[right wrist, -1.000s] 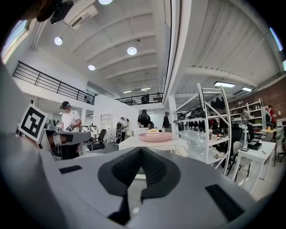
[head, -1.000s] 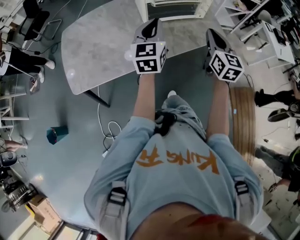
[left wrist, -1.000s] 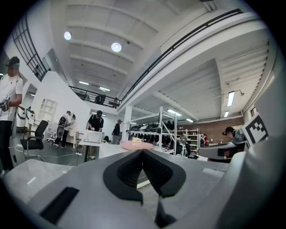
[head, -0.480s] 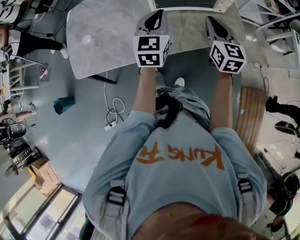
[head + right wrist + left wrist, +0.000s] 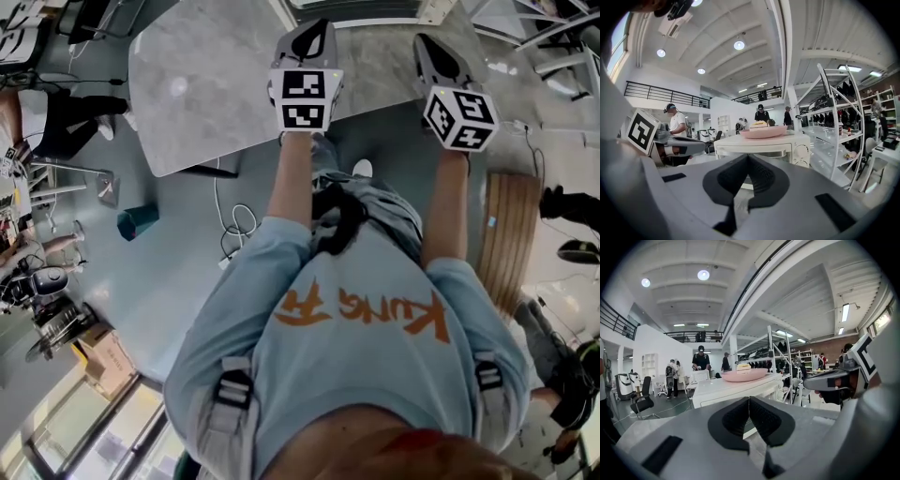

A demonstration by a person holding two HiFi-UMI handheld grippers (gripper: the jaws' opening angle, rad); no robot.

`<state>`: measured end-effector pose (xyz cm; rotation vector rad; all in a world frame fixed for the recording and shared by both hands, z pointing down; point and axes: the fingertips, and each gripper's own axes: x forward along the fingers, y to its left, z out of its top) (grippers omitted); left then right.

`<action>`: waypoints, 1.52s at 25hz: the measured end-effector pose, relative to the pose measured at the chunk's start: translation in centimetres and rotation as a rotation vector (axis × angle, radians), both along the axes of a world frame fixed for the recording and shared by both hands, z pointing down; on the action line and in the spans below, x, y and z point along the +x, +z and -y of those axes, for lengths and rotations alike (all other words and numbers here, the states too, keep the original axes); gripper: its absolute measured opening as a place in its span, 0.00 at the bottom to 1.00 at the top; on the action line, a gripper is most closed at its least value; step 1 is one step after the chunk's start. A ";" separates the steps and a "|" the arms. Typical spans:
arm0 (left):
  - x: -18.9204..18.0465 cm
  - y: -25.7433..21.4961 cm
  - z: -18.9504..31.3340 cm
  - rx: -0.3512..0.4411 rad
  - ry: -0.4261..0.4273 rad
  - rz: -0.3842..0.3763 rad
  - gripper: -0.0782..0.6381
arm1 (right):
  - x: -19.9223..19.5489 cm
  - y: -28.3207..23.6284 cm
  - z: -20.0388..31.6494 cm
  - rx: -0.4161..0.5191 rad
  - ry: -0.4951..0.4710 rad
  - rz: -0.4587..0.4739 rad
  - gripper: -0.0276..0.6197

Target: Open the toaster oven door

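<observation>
A white toaster oven [image 5: 764,146] stands on the grey table [image 5: 202,84] straight ahead of both grippers, its door shut under a metal handle bar [image 5: 752,153]. On its top rests a pink plate [image 5: 764,131] with food. In the head view only the oven's edge [image 5: 352,7] shows at the top. My left gripper [image 5: 309,37] and right gripper [image 5: 433,52] hover over the table's near edge, side by side, short of the oven. In each gripper view the jaws are shut with nothing between them: left gripper [image 5: 749,401], right gripper [image 5: 748,160].
A white shelf rack [image 5: 834,122] stands right of the oven. On the floor are a teal bin [image 5: 138,222], white cables [image 5: 234,239] and a wooden slatted board [image 5: 511,234]. Several people stand in the background [image 5: 701,363].
The person has stepped closer to the table, so both grippers now reach over its near edge. Both stay shut and empty.
</observation>
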<state>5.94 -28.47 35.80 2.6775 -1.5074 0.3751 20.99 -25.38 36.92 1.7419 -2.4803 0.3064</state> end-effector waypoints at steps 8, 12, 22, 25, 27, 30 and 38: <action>0.5 0.9 1.0 -0.017 0.014 0.053 0.11 | -0.1 0.6 1.8 0.000 -0.001 -0.022 0.04; -0.6 0.9 2.7 -0.021 -0.044 0.050 0.11 | -0.9 0.7 3.3 0.007 -0.018 -0.055 0.05; 0.6 2.1 4.4 -0.012 0.074 0.250 0.12 | -3.8 1.1 6.9 0.016 -0.194 -0.294 0.14; 1.1 2.8 4.6 -0.014 0.132 0.330 0.23 | -4.2 1.2 7.7 0.017 -0.258 -0.402 0.19; 1.1 3.2 5.0 -0.008 0.156 0.389 0.24 | -4.6 1.3 8.2 0.018 -0.314 -0.477 0.21; 1.3 3.7 5.7 -0.019 0.193 0.455 0.28 | -5.1 1.5 8.9 0.034 -0.389 -0.590 0.23; 2.1 4.2 6.7 0.005 0.242 0.560 0.30 | -5.1 2.3 10.1 0.041 -0.543 -0.801 0.37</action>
